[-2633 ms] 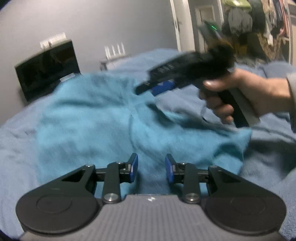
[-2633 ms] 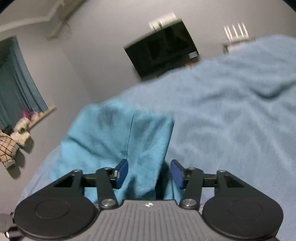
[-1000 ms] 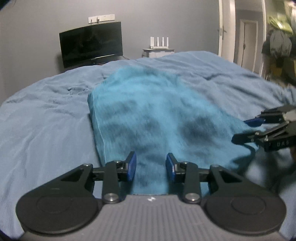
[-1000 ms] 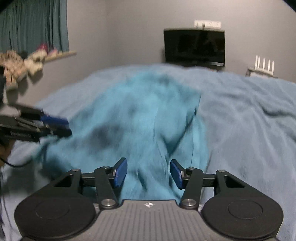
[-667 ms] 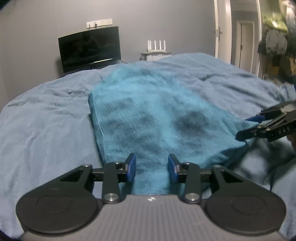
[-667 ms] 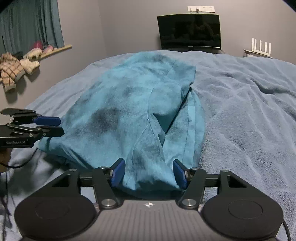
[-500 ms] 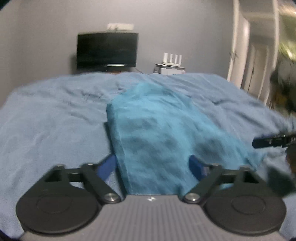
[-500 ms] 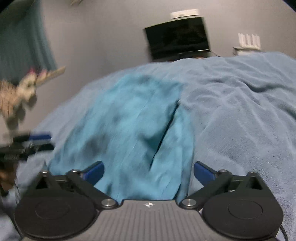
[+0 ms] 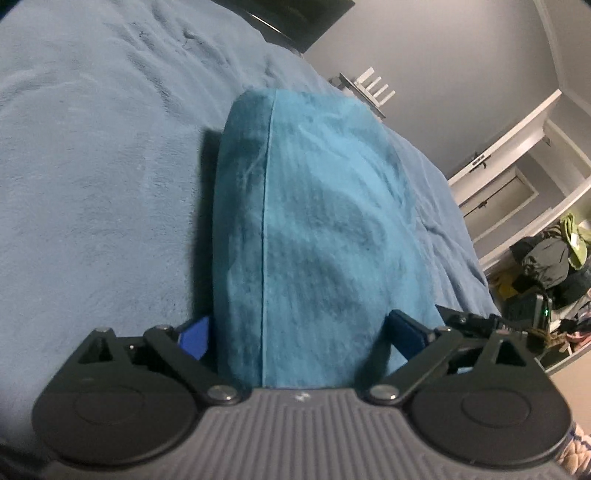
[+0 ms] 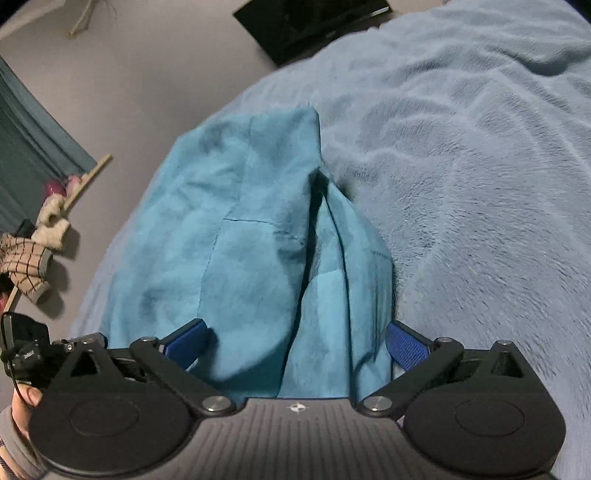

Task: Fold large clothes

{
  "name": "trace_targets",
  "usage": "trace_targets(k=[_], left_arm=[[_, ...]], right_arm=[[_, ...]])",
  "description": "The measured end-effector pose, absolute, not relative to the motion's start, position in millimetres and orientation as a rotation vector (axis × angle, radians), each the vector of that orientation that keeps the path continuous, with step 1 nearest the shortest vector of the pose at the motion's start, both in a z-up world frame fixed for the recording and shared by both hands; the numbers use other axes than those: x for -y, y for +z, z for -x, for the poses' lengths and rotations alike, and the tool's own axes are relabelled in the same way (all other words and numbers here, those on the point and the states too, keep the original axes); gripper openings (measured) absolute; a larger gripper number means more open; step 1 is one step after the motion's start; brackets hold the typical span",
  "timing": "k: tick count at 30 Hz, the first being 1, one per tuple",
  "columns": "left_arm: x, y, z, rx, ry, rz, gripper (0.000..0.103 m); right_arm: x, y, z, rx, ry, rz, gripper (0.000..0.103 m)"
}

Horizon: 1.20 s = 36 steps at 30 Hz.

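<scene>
- One bed [image 9: 92,166], covered by a pale blue fleecy blanket [image 10: 480,166], fills most of both views; bare blanket spreads wide to the left of the garment in the left wrist view and to its right in the right wrist view.
- One teal garment [image 9: 314,229] lies lengthwise on the blanket, running away from both cameras, its near end between the fingers of each gripper.
- In the left wrist view its left edge is a rounded fold with a straight seam just inside it, casting a dark shadow on the blanket.
- The right wrist view alone shows a dark slit between two overlapping layers along the garment's right side.
- One dark screen [image 10: 314,22] stands against the grey wall beyond the bed, in both views.
- Only the left wrist view shows a white door frame [image 9: 517,147] and a heap of clothes [image 9: 546,258] at right.
- Only the right wrist view shows one teal curtain [image 10: 29,155] and socks on a rod [image 10: 33,258].
- Two grippers: the left gripper [image 9: 301,332] and the right gripper [image 10: 295,341] both have jaws spread wide, straddling the garment's near end without pinching it.
</scene>
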State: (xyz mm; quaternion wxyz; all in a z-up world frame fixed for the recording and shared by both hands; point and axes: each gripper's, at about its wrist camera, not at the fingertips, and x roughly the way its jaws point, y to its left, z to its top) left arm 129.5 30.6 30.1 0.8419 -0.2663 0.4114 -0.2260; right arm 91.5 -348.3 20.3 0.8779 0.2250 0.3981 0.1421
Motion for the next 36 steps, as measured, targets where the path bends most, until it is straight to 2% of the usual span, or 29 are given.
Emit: trace_targets(k=[2, 3, 4, 5, 6, 7, 8, 10, 12, 19, 23, 25, 26, 27, 28, 32, 36], left_arm=[[-26.6, 29.8, -132.4, -0.868, -0.478, 0.537, 0.098], [-24.9, 30.0, -132.8, -0.865, -0.477, 0.524, 0.096], [-23.8, 31.4, -131.2, -0.857, -0.476, 0.510, 0.089], [-23.8, 33.0, -130.3, -0.847, -0.476, 0.494, 0.085], [-21.8, 37.0, -126.6, -0.827, -0.478, 0.474, 0.075], [-21.4, 41.1, -122.2, -0.808, -0.482, 0.454, 0.067], [-21.1, 45.3, -118.2, -0.792, -0.486, 0.435, 0.064], [-22.1, 55.2, -109.4, -0.757, -0.493, 0.402, 0.055], [-23.6, 67.1, -100.0, -0.720, -0.484, 0.366, 0.052], [-73.4, 110.9, -73.1, -0.634, -0.362, 0.304, 0.052], [-107.1, 108.6, -69.9, -0.642, -0.291, 0.287, 0.055], [-119.6, 89.6, -71.5, -0.680, -0.247, 0.286, 0.068], [-125.1, 76.7, -73.0, -0.702, -0.227, 0.307, 0.071], [-132.3, 67.2, -67.6, -0.699, -0.214, 0.326, 0.079], [-135.8, 60.2, -63.0, -0.677, -0.211, 0.344, 0.084], [-141.6, 55.7, -43.8, -0.655, -0.255, 0.395, 0.084], [-130.0, 71.6, -26.1, -0.687, -0.217, 0.298, 0.084]], right_arm=[[347.9, 17.0, -94.1, -0.835, 0.310, -0.482, 0.103], [346.5, 15.9, -93.2, -0.832, 0.323, -0.481, 0.096], [344.6, 15.6, -91.2, -0.822, 0.344, -0.483, 0.089], [342.3, 15.9, -89.5, -0.815, 0.374, -0.496, 0.070], [339.7, 16.9, -87.9, -0.801, 0.391, -0.505, 0.055], [334.9, 20.5, -85.7, -0.784, 0.404, -0.495, 0.047], [329.8, 23.8, -84.0, -0.774, 0.416, -0.479, 0.038], [319.0, 30.8, -81.7, -0.759, 0.424, -0.444, 0.032], [311.2, 38.0, -80.5, -0.733, 0.441, -0.438, 0.025], [245.0, 63.6, -90.9, -0.690, 0.517, -0.402, 0.024], [208.1, 65.9, -102.0, -0.684, 0.528, -0.385, 0.024], [193.4, 54.0, -109.5, -0.714, 0.520, -0.353, 0.031], [188.3, 47.7, -109.2, -0.721, 0.502, -0.329, 0.040], [187.6, 43.6, -109.1, -0.720, 0.494, -0.327, 0.047], [188.9, 41.3, -105.9, -0.714, 0.488, -0.334, 0.049], [200.0, 48.4, -83.7, -0.684, 0.446, -0.324, 0.053], [210.4, 68.3, -41.5, -0.634, 0.410, -0.277, 0.058]])
